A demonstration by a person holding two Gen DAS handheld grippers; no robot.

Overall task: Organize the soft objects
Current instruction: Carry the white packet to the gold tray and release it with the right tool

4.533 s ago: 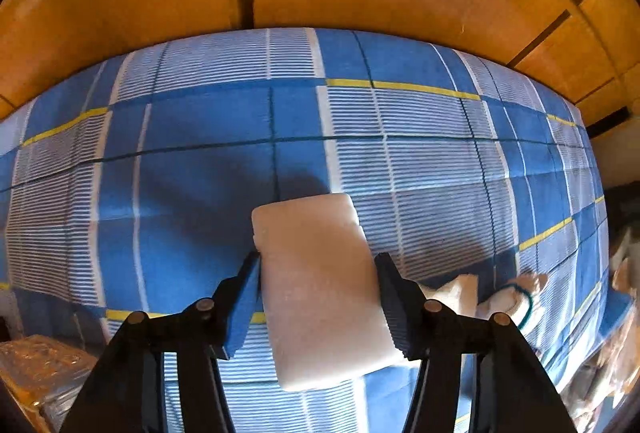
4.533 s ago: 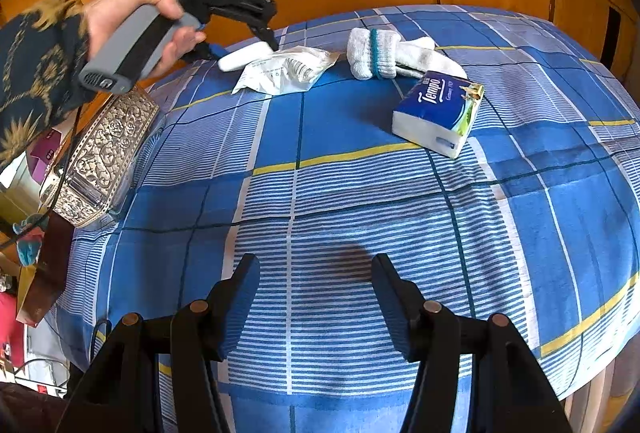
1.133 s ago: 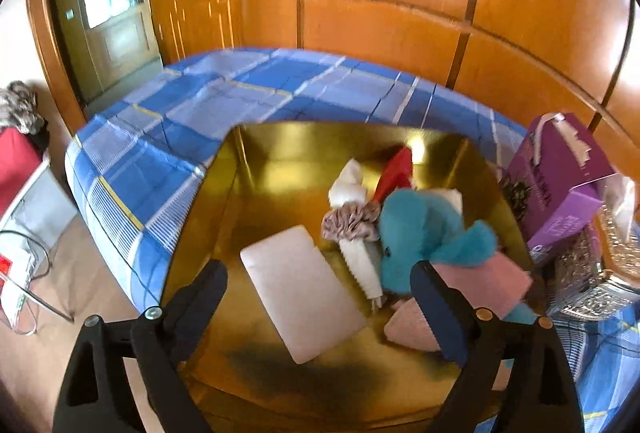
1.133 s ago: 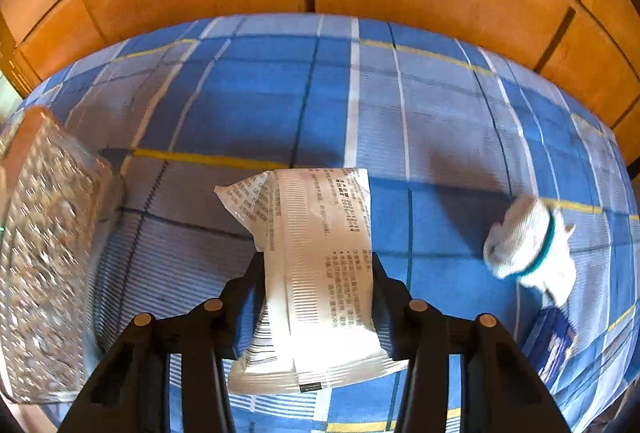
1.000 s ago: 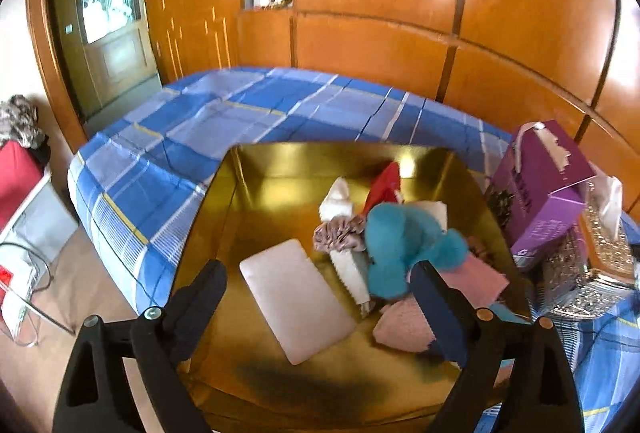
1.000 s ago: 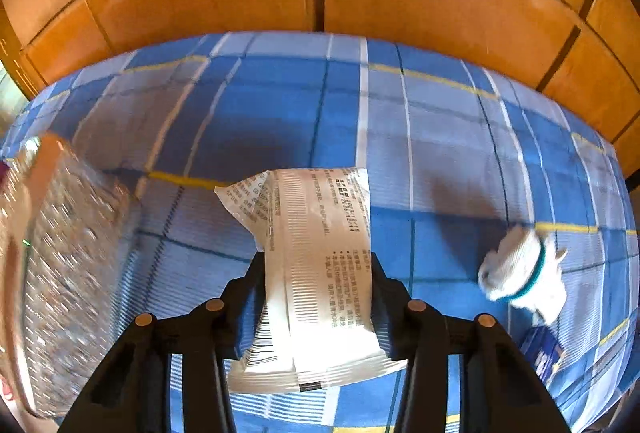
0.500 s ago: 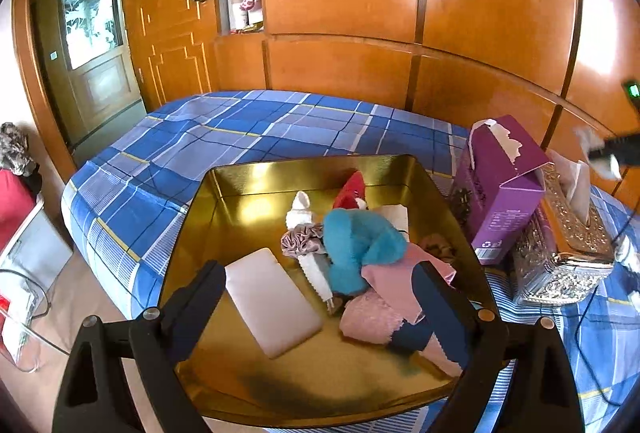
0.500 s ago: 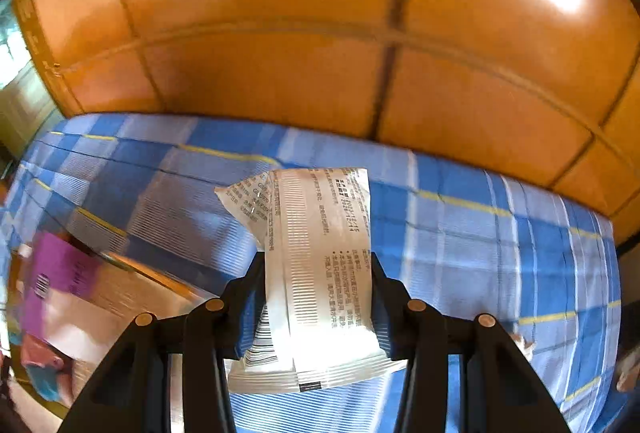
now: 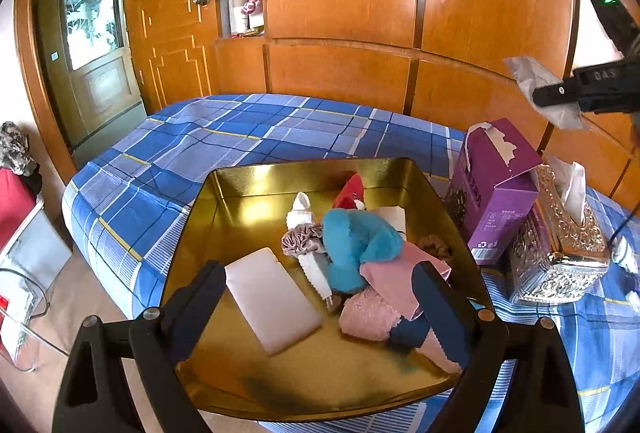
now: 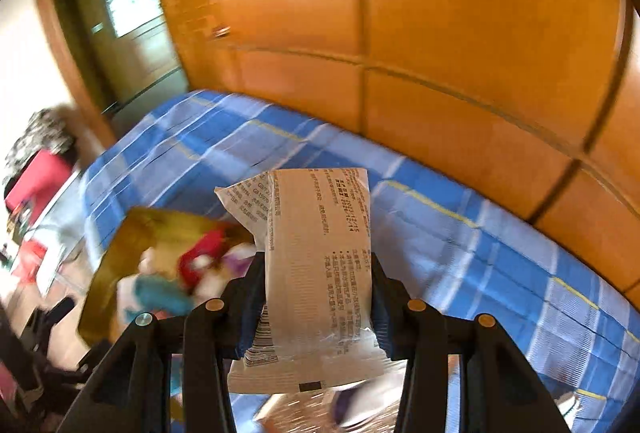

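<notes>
Swung from bed toward gold tray (image 10: 116,253): right tool (image 10: 318,297) pinching printed packet (image 10: 316,273); left tool (image 9: 320,297) spread empty above tray, clearing room for drop.

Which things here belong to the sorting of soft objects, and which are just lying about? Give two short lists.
Part of the job:
gold tray
white pad in the tray
teal plush
pink cloth
printed packet, held in the right gripper
left gripper, jaws open

Just lying about:
purple carton
silver tissue box
plaid bedspread
</notes>
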